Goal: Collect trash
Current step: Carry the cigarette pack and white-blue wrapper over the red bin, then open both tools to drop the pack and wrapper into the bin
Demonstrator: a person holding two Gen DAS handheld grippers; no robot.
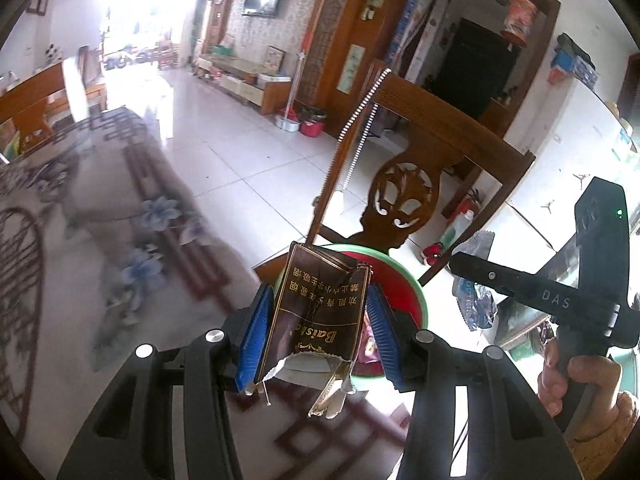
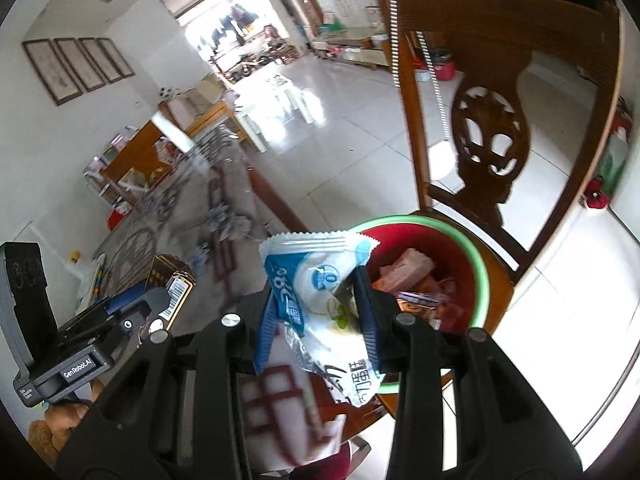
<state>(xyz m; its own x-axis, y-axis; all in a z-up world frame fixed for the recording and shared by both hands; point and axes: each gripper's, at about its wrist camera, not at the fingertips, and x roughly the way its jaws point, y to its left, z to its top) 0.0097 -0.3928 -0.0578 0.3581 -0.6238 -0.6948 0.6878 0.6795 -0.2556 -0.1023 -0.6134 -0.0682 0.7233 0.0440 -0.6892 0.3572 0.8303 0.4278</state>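
Landmark: red basin w/ green rim (image 2: pixel 482 264), sitting on wooden chair (image 2: pixel 568 40) seat, trash already inside. Left of basin: left gripper (image 1: pixel 320 324) clamped on brown cigarette pack (image 1: pixel 316 312), pack's top overlapping near rim. Right gripper (image 2: pixel 320 320) pinching white-blue wrapper (image 2: pixel 320 280) at basin's near-left rim, over table edge.

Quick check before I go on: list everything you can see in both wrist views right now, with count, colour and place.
cigarette pack: one, brown and gold, crumpled, clamped in left gripper
snack wrapper: one, white and blue, clamped in right gripper
basin: one, red with green rim, on chair seat, trash inside
chair: one, carved brown wood, behind basin
table: one, floral cover, left
left gripper: blue pads, shut on pack
right gripper: blue pads, shut on wrapper
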